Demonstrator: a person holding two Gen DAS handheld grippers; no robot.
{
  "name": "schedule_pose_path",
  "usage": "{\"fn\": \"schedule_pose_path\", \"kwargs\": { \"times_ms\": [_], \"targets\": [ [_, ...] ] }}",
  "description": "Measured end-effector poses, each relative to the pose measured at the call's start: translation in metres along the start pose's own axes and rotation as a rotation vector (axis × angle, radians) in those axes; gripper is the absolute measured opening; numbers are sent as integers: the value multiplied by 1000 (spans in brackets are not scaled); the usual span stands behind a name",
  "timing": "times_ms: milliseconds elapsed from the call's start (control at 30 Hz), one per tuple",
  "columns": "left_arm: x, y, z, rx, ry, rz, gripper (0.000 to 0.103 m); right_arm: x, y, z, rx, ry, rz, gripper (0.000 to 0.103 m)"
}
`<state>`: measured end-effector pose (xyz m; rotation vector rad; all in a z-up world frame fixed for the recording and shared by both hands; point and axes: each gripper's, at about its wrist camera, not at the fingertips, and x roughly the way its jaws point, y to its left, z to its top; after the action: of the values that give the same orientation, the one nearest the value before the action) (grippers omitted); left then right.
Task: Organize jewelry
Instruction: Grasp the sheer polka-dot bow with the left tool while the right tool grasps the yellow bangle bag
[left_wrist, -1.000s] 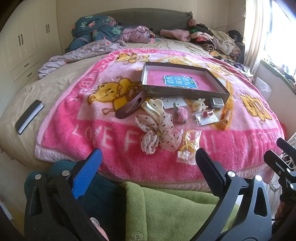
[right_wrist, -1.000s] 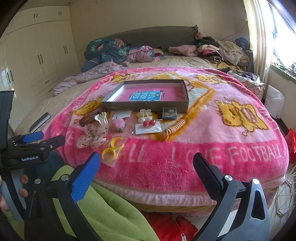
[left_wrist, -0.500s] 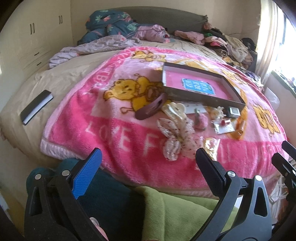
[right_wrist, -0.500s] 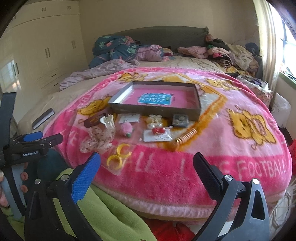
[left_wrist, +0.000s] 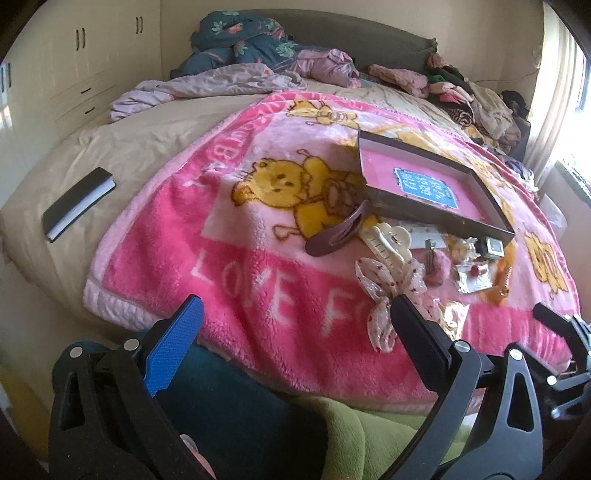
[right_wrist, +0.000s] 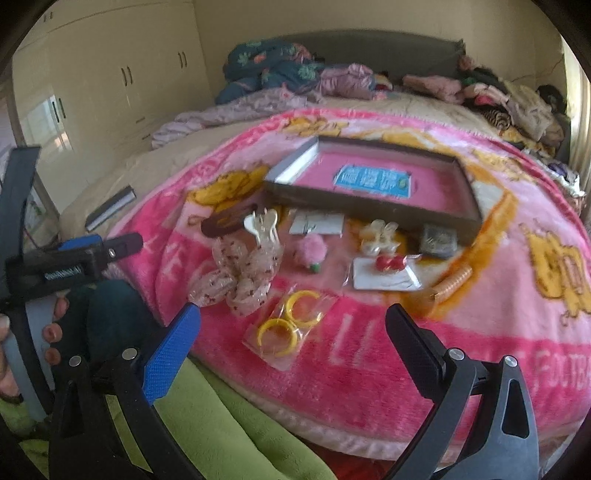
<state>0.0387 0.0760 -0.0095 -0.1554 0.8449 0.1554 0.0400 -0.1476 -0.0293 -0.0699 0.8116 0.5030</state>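
Pink blanket (right_wrist: 369, 350), jewelry strewn (tray (right_wrist: 369, 205) bare); both grippers agape

Left hand-held gripper (left_wrist: 295, 332) has swung leftward over the last second: the box (left_wrist: 436, 221) and the hair pieces, once centred between its fingers, now sit toward the right of its view. The black notebook (left_wrist: 77, 203) on the bed has moved further into frame. The spotted bow (left_wrist: 388, 291) now lies partly behind the right-side finger.

Right hand-held gripper (right_wrist: 291, 332) has come closer to the pink blanket (right_wrist: 369, 362): the bagged yellow rings (right_wrist: 291, 325) went from far-off and left to near centre between its fingers. Both views are blurred now, probably from motion. No item on the blanket appears shifted.
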Motion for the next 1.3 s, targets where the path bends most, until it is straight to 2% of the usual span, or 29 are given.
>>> {"fn": "schedule_pose_path", "kwargs": {
  "times_ms": [200,500,567,633,667,733,800,833,1033,1300],
  "targets": [
    [21,-11,6,35,28,-45,93,38,-5,-4,9,72,1,97],
    [68,-44,4,98,154,-162,92,74,-20,-9,20,124,-7,97],
    [76,-46,2,100,186,-187,86,82,-19,-11,16,137,0,96],
    [83,-50,0,100,213,-223,81,89,-18,-12,12,148,2,83],
    [86,-51,0,99,221,-229,80,92,-18,-12,10,154,0,79],
    [93,-54,-2,87,245,-250,71,96,-20,-14,10,150,-7,72],
    [98,-56,-5,83,253,-271,64,95,-23,-14,4,128,-7,51],
    [99,-58,-5,85,254,-271,60,93,-25,-15,4,116,-7,45],
    [105,-64,-7,95,260,-301,33,81,-43,-20,26,71,17,39],
    [95,-66,-2,140,208,-285,28,62,-66,-19,69,27,24,39]
  ]
}}
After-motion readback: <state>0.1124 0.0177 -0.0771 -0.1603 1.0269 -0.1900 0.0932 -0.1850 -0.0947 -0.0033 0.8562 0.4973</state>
